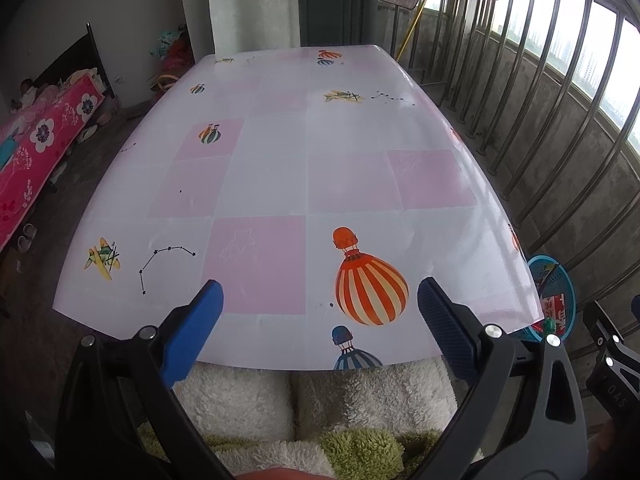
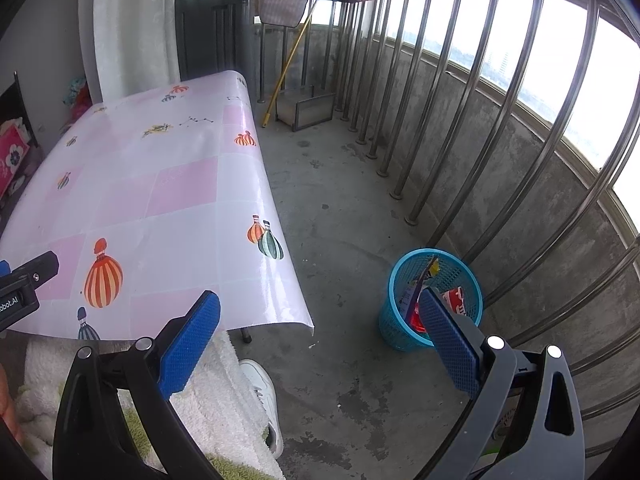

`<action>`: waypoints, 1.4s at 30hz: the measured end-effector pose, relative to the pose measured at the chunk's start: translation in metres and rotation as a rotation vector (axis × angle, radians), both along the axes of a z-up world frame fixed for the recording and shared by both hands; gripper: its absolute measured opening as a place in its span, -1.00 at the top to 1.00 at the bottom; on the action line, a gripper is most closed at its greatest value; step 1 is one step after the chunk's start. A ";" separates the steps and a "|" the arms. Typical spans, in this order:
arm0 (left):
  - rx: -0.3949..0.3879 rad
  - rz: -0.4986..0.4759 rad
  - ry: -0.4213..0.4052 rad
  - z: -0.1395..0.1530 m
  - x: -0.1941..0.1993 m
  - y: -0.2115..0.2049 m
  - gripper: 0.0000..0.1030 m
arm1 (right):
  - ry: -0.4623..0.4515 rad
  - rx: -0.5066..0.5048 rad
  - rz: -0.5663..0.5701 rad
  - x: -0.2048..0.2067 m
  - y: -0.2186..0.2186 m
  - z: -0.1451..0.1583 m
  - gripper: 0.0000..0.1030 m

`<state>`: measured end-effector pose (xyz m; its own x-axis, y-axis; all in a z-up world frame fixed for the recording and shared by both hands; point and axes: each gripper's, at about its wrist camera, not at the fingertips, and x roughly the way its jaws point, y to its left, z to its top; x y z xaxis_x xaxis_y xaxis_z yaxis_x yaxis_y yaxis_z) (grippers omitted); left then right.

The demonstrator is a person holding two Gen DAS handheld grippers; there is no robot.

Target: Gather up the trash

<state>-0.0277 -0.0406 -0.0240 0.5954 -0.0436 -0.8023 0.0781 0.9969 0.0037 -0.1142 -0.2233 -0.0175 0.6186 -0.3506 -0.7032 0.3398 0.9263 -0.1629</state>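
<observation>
Hovering: left gripper (image 1: 320, 300) wide open, empty, over table (image 1: 280, 180); right gripper (image 2: 320, 320) wide open, empty, nr bin (image 2: 400, 320)

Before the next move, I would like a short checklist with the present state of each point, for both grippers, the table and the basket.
1. Left gripper open and holding nothing: ok.
2. Right gripper open and holding nothing: ok.
3. Trash left on the table: none visible, ok.
4. Blue basket upright on the floor beside the table: ok.
5. Basket has room: wrappers inside, fill level cannot tell.
6. Trash on the floor: only small specks, cannot tell.
</observation>
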 end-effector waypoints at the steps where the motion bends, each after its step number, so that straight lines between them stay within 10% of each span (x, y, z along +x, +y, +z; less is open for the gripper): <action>1: -0.001 0.001 0.000 0.000 -0.001 0.000 -0.82 | -0.001 0.000 -0.001 0.000 0.000 0.000 -0.87; 42: -0.002 0.001 0.004 -0.001 -0.001 0.004 -0.82 | -0.006 -0.005 0.014 0.001 0.004 0.001 -0.87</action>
<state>-0.0288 -0.0363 -0.0253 0.5923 -0.0446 -0.8044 0.0770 0.9970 0.0014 -0.1127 -0.2193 -0.0167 0.6274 -0.3456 -0.6978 0.3280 0.9300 -0.1658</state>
